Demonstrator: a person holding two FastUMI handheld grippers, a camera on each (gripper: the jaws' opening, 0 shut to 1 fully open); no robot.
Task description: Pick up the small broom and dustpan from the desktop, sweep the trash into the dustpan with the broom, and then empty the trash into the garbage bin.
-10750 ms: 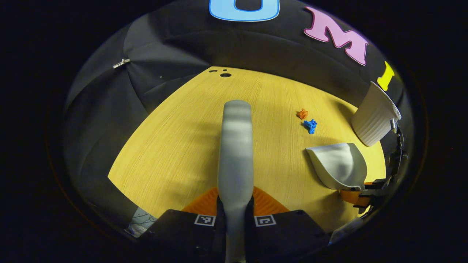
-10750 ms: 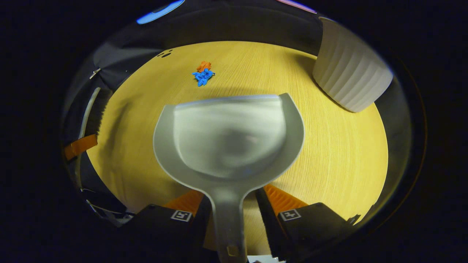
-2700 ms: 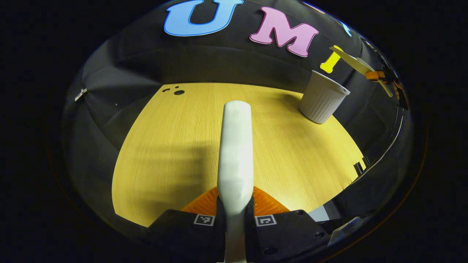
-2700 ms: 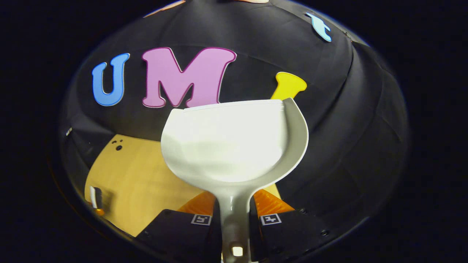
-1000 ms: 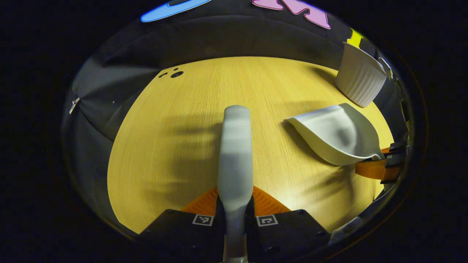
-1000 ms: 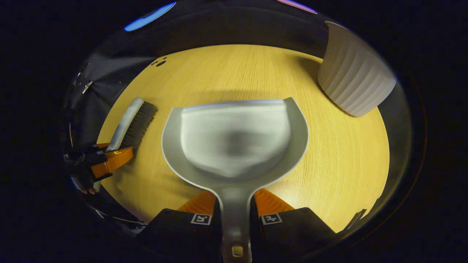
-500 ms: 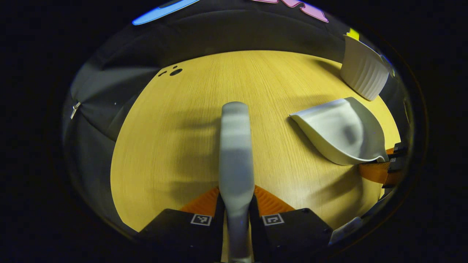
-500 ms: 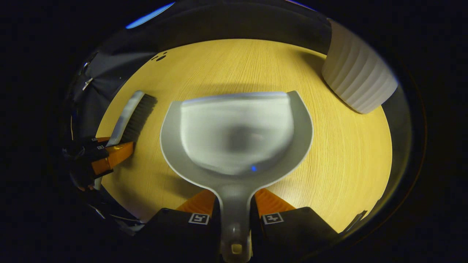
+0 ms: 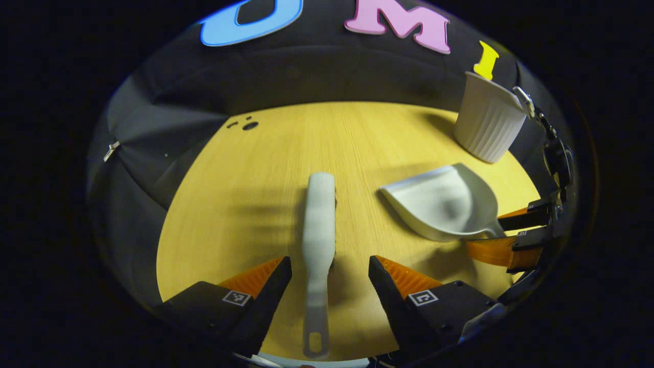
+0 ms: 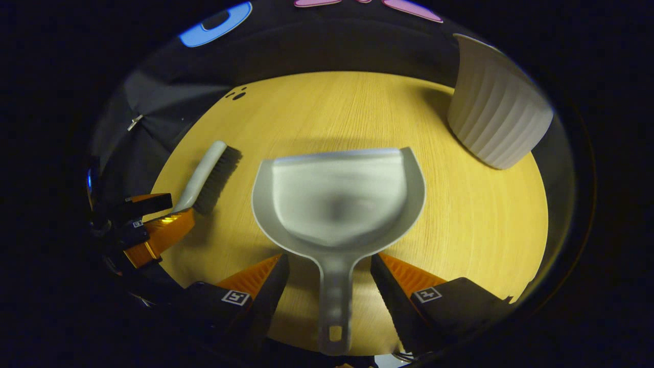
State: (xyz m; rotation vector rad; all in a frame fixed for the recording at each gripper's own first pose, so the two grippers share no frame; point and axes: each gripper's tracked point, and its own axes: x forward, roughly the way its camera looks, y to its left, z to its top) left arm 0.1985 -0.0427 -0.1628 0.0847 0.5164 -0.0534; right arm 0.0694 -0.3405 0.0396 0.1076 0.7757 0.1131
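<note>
While both grippers' jaws gape empty, broom [image 9: 318, 230] and dustpan [image 10: 340, 204] lie on the desktop [image 9: 306, 133].

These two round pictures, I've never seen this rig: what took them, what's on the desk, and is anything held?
A person carries two hand-held grippers, each with a fisheye camera looking along its own orange-and-black fingers. In the left gripper view, the left hand-held gripper is open, with the pale grey plastic small broom lying on the yellow wooden desktop between its fingers, ungripped. In the right gripper view, the right hand-held gripper is also open, either side of the handle of the grey plastic dustpan, which rests on the desk. A white ribbed garbage bin stands at the far right. Nothing is held.
</note>
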